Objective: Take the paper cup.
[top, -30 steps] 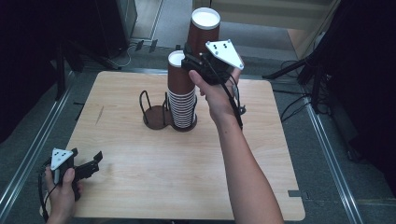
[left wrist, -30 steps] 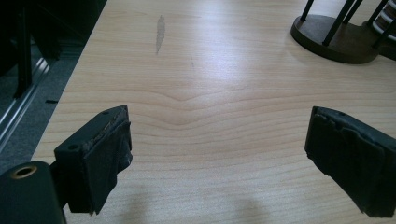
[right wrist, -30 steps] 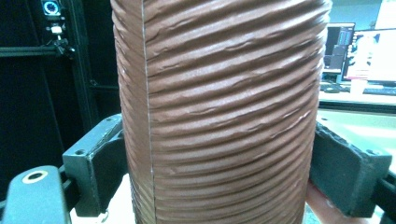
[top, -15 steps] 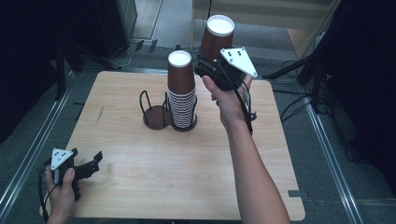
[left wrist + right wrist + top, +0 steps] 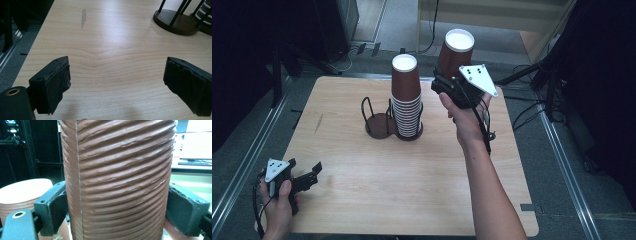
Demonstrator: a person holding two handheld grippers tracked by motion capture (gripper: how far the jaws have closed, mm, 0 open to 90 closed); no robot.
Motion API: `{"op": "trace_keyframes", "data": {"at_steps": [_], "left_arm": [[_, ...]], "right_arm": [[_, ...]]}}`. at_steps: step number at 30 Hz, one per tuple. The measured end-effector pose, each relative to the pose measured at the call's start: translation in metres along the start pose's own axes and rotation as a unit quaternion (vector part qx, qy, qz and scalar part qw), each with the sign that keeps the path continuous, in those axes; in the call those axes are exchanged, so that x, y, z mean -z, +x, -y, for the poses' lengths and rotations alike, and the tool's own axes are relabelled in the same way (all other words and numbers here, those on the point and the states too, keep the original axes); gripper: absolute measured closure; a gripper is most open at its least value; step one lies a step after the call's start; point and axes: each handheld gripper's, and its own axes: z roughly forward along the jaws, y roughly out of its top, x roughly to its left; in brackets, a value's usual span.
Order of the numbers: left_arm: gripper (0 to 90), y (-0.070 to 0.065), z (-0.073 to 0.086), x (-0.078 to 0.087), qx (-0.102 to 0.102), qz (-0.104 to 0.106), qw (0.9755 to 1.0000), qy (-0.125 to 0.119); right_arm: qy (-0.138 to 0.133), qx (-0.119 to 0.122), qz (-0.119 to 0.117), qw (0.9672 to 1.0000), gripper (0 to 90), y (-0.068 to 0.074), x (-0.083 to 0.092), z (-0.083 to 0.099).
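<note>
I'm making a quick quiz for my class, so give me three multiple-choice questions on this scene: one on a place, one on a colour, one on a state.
1. Where is the cup stack?
A. in the wire holder on the table
B. on the floor
C. in the left gripper

2. What colour are the cups' sides?
A. blue
B. brown
C. green

3. What state is the right gripper in?
A. open, holding nothing
B. lying on the table
C. shut on a single cup

Answers: 1 A, the stack stands in the holder's right ring. 2 B, the ribbed walls are brown. 3 C, both pads press the cup's sides.
</note>
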Motion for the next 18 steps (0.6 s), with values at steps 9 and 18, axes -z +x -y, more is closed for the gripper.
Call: {"op": "trace_keyframes", "data": {"at_steps": [9, 18], "left_arm": [[7.7, 0.000, 0.000, 0.000, -0.002, 0.002, 1.0000, -0.002], [7.9, 0.000, -0.002, -0.003, -0.010, 0.007, 0.9996, 0.024]], "right_arm": [[0.006, 0.008, 0.011, 0.9999, 12.5, -0.008, 0.012, 0.015], [0.014, 0.014, 0.017, 0.9997, 12.5, -0.013, 0.023, 0.033]]}}
